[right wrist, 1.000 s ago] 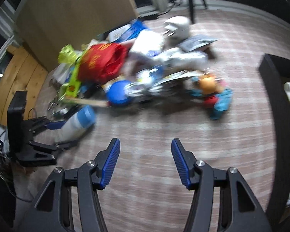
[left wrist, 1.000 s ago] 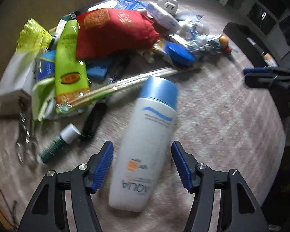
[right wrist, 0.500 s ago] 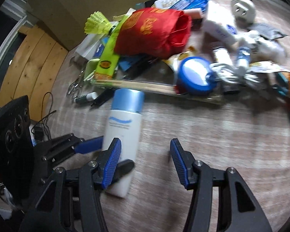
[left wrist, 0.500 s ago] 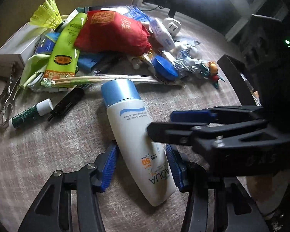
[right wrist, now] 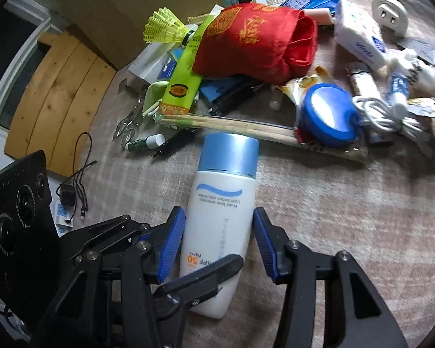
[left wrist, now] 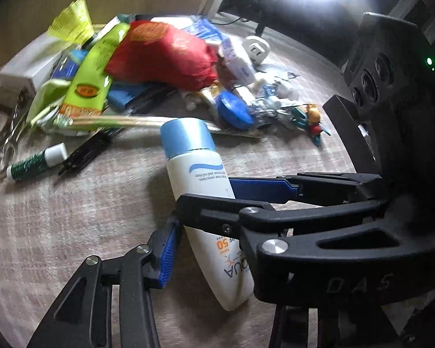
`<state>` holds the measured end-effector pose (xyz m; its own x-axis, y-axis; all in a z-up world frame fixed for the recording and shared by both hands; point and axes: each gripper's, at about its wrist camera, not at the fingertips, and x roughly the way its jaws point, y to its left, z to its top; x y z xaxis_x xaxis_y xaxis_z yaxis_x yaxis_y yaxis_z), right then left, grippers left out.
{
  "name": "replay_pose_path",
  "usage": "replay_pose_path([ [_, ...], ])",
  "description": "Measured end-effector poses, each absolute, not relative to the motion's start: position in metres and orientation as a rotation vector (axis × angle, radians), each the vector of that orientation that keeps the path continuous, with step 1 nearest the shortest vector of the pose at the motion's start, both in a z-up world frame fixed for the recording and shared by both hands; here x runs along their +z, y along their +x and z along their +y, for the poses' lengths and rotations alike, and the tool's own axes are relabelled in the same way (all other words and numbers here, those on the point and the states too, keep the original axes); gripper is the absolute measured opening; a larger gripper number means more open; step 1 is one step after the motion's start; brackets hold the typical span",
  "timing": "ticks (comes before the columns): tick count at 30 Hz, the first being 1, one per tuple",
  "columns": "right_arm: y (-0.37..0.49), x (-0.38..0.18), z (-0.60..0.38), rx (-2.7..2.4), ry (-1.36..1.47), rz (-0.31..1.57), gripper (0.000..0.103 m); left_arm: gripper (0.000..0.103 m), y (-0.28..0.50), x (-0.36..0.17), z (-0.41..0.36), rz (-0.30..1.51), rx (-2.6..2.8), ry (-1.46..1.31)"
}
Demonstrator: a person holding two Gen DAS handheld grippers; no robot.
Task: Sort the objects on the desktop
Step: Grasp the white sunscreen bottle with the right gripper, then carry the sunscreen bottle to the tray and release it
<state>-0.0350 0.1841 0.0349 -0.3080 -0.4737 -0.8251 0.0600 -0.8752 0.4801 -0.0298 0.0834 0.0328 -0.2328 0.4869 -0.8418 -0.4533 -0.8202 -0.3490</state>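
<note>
A white sunscreen bottle (right wrist: 220, 217) with a light blue cap lies flat on the pale tablecloth, cap toward the pile. My right gripper (right wrist: 219, 232) straddles its body; the jaws are closing, and the blue pads sit close beside its sides without visibly pressing. My left gripper (left wrist: 207, 226) straddles the bottle's (left wrist: 200, 179) lower end, jaws also closing. Its left pad (left wrist: 166, 249) stands beside the bottle, while its right finger is hidden behind the right gripper (left wrist: 207, 192) crossing in front. In the right wrist view one left finger (right wrist: 211, 272) lies across the bottle's base.
A pile fills the far side: red pouch (right wrist: 255, 37), green tube (right wrist: 182, 81), yellow shuttlecock (right wrist: 162, 27), wrapped chopsticks (right wrist: 240, 127), blue round lid (right wrist: 327, 113), white cables (right wrist: 377, 113), scissors (right wrist: 130, 124), black pen (right wrist: 174, 145). A black tray rim (left wrist: 348, 133) stands at the right.
My right gripper came in from the right and now straddles the bottle beside the left gripper. Both pairs of jaws have narrowed, and the left gripper has rolled.
</note>
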Motion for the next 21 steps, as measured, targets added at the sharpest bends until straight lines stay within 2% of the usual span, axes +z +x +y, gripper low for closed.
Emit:
replay_pose_path([
  [9,-0.010,0.074,0.244,-2.370,1.519,-0.530,0.048,0.040,-0.011,0.069,0.152,0.034,2.087,-1.332],
  [21,0.054,0.119,0.398,-2.594,1.473,-0.617,0.048,0.040,0.027,0.105,0.309,0.100,1.951,-1.190],
])
